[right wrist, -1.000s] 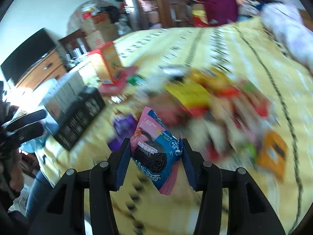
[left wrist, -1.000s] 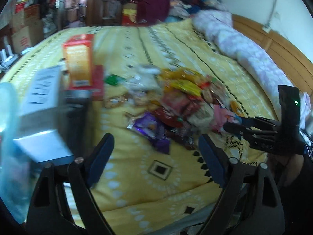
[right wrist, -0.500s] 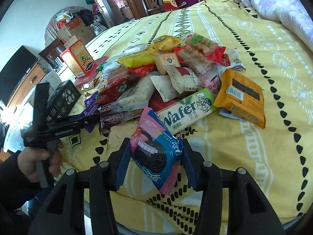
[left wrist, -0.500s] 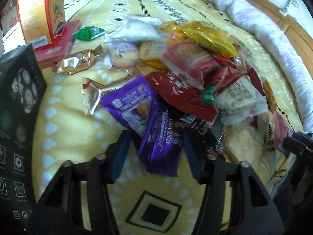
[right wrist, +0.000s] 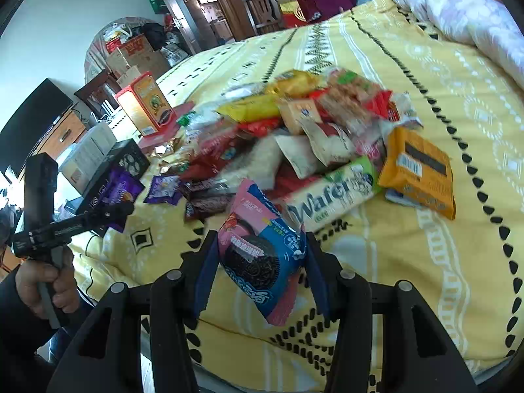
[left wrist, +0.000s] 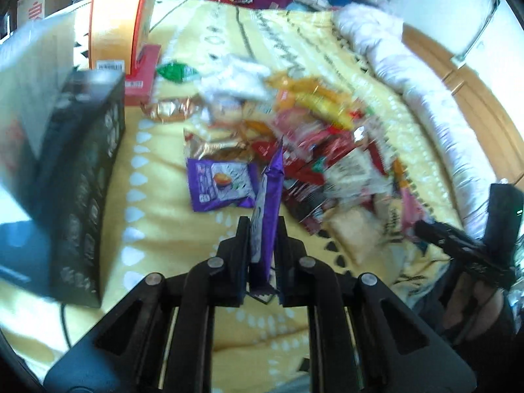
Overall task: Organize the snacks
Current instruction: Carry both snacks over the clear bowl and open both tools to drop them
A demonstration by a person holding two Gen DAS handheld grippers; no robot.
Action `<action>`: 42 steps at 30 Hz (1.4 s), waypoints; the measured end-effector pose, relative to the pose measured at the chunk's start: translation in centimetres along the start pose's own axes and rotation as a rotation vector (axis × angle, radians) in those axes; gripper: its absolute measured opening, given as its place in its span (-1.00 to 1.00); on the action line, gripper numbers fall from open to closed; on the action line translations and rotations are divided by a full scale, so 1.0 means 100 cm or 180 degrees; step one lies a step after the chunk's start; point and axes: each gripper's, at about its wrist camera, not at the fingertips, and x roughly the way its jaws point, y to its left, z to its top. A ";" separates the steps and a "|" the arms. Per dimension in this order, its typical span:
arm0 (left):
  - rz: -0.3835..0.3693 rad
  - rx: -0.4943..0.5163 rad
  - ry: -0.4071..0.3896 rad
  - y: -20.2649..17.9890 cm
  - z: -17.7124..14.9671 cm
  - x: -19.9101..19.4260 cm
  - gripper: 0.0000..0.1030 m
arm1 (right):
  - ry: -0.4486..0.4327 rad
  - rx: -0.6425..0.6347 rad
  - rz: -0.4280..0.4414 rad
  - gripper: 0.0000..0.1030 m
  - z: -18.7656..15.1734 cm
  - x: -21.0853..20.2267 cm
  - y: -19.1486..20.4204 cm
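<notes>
The yellow bedspread [right wrist: 425, 75] carries a loose heap of snacks [right wrist: 311, 131] at its middle, mostly unsorted; boxes [left wrist: 82, 170] stand along its left edge; the right gripper [right wrist: 262, 262] clamps a pink-and-blue cookie pack [right wrist: 262, 255] above the near edge; the left gripper [left wrist: 262, 245], jaws just closed, pinches a purple packet [left wrist: 268, 216] edge-on; its print is unreadable, and much of the heap is blurred

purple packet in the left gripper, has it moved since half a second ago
Yes. The purple packet has come up off the yellow bedspread and away from the snack pile, now standing on edge in the shut left gripper.
</notes>
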 end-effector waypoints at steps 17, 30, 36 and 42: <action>0.0622 -0.0176 -0.1039 0.036 0.044 -0.140 -0.73 | -0.0450 -0.0743 0.0376 0.04 0.078 -0.038 0.119; 0.1627 -0.0713 -0.1454 0.128 0.014 -0.228 -0.73 | -0.0413 -0.1637 0.1206 0.04 0.116 -0.008 0.321; 0.1715 -0.0927 -0.1500 0.153 -0.003 -0.242 -0.73 | -0.0295 -0.1919 0.1473 0.04 0.105 0.007 0.397; 0.1687 -0.1026 -0.1494 0.163 -0.009 -0.246 -0.73 | -0.0156 -0.2088 0.1576 0.04 0.090 0.023 0.446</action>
